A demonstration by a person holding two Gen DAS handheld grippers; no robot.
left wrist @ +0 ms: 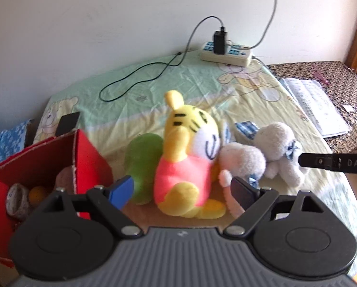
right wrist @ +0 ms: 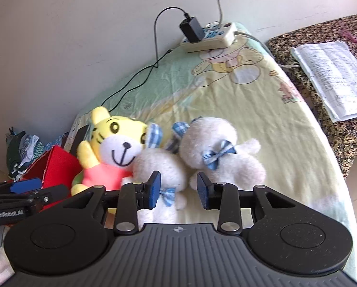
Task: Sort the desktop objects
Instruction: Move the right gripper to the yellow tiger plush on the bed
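Both wrist views look forward, close over the bed, sharing the plush tiger (left wrist: pixel 188 157) (right wrist: pixel 111 148).

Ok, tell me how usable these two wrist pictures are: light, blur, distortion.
Left wrist view: soft daylight, no hard glare; fisheye bends the bed edge; the tiger plush is slightly soft, the red box readable. Right wrist view: similar even light; the two white plush bears look mildly blurred, the power strip is tilted by distortion, and corners go dark.

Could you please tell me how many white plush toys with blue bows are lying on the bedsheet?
2. One white plush lies against the tiger plush; the other white plush lies just to its right. Others may be hidden behind them.
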